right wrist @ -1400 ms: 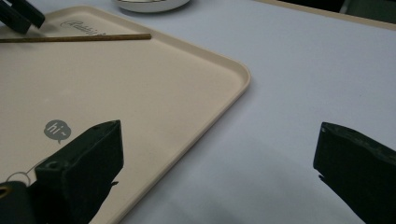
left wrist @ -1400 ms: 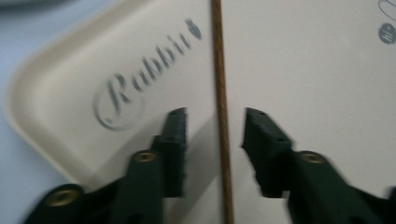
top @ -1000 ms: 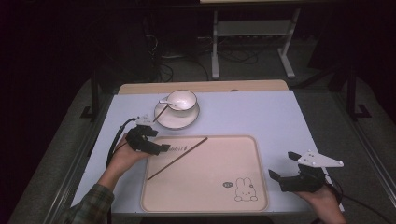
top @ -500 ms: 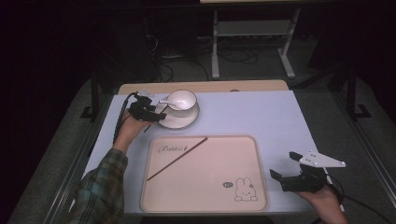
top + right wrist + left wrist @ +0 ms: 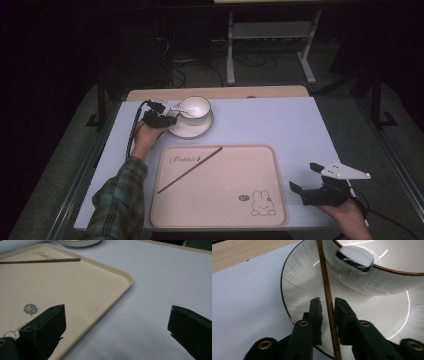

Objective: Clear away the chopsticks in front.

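My left gripper (image 5: 167, 120) is at the left rim of a white saucer (image 5: 192, 131) that carries a brown-rimmed white bowl (image 5: 194, 106) with a white spoon (image 5: 176, 111) in it. In the left gripper view its jaws (image 5: 328, 300) are shut on a thin brown chopstick (image 5: 324, 272), which runs over the saucer (image 5: 299, 285) beside the bowl (image 5: 387, 277) and spoon (image 5: 355, 256). A second chopstick (image 5: 190, 170) lies diagonally on the beige tray (image 5: 220, 220). My right gripper (image 5: 302, 176) hovers open just right of the tray, with bare table between its jaws (image 5: 117, 307).
The tray (image 5: 75, 290) has a rabbit drawing (image 5: 262, 202) at its front right corner and the chopstick (image 5: 40, 261) at its far side. A wooden strip (image 5: 215, 92) borders the far edge of the pale blue table (image 5: 280, 125). Dark floor, cables and a metal stand lie beyond.
My left gripper went from the chopsticks at the tray's far left up to the saucer, carrying one chopstick. One chopstick stays on the tray. The right gripper barely moved.
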Tool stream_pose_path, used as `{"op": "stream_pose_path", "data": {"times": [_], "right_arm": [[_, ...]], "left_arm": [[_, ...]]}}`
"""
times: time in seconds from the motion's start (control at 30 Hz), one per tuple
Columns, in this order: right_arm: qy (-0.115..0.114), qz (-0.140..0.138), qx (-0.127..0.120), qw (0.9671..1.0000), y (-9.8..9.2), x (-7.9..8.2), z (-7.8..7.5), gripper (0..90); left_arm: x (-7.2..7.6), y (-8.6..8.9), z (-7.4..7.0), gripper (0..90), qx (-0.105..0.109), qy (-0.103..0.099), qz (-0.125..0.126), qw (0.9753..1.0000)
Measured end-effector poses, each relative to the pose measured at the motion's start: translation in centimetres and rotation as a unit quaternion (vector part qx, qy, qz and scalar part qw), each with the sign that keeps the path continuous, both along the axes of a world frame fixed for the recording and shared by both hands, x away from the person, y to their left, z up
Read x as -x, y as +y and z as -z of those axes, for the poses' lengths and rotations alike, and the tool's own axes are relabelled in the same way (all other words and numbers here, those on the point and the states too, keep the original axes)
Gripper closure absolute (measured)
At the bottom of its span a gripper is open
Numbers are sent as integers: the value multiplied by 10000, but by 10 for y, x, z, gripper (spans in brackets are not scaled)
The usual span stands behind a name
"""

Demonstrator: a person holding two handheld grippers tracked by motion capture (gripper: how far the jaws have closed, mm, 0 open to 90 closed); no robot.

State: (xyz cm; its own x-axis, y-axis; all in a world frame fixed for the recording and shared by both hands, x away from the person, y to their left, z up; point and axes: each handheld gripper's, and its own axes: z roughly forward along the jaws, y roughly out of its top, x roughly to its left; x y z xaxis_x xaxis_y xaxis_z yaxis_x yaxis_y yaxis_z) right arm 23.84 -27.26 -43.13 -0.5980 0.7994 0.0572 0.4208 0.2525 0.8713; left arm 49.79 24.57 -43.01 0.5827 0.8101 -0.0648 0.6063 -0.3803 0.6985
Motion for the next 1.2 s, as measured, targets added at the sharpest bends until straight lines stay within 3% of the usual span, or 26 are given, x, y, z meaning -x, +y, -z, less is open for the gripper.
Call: {"op": "stream_pose_path", "data": {"times": [0.1, 0.43, 0.6, 0.93, 1.2], "right_arm": [[3, -1, -4, 10000, 0, 0, 0, 10], [7, -2, -8, 10000, 0, 0, 0, 11], [10, 0, -8, 10000, 0, 0, 0, 11], [6, 8, -9, 10000, 0, 0, 0, 11], [11, 12, -12, 10000, 1, 1, -1, 11]], "left_arm": [[0, 2, 0, 830, 67, 23, -72, 9999], [2, 11, -10, 842, 226, 1, -248, 9994], [8, 24, -21, 841, 266, 130, -338, 9990], [34, 48, -33, 842, 291, 234, -420, 9984], [69, 65, -32, 843, 395, 267, -435, 9979]]}}
